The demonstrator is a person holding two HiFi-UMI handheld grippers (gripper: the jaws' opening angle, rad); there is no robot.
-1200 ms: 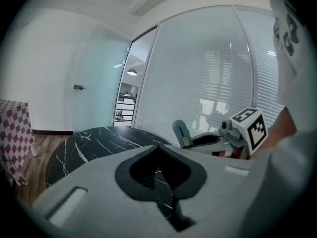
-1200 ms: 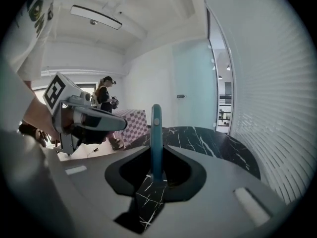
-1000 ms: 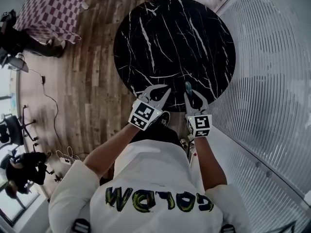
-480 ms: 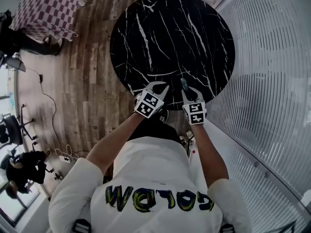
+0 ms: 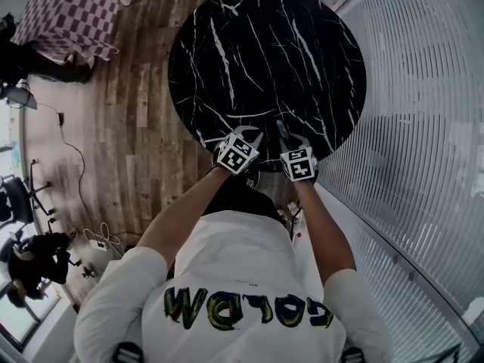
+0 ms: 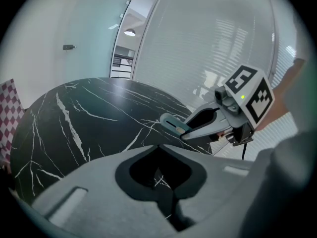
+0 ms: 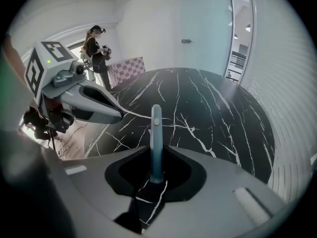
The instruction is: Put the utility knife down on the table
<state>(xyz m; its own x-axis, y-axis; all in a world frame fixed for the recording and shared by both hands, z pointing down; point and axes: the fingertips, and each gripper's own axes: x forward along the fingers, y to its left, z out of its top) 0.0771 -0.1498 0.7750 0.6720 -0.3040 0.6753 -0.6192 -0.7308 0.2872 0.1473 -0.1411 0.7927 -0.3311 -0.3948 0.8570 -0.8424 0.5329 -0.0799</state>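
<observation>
A round black marble table (image 5: pixel 265 51) fills the upper middle of the head view. My right gripper (image 5: pixel 290 139) hangs over its near edge, shut on the utility knife (image 5: pixel 280 129). The knife's blue-grey handle (image 7: pixel 155 133) sticks out forward between the jaws, above the tabletop (image 7: pixel 208 108). My left gripper (image 5: pixel 248 137) is just to its left, also over the near edge, shut with nothing in it. In the left gripper view, its own jaws (image 6: pixel 158 148) meet over the marble, and the right gripper (image 6: pixel 208 120) with the knife (image 6: pixel 173 124) shows beside them.
A checkered-cloth table (image 5: pixel 72 13) stands on the wooden floor (image 5: pixel 144 104) at the far left. A white slatted wall (image 5: pixel 423 127) runs along the right. Another person (image 7: pixel 96 46) stands beyond the table, and an office chair (image 5: pixel 15 199) is at the left edge.
Both grippers have sunk toward the table's near edge and tilted further down. The knife stays in the right gripper.
</observation>
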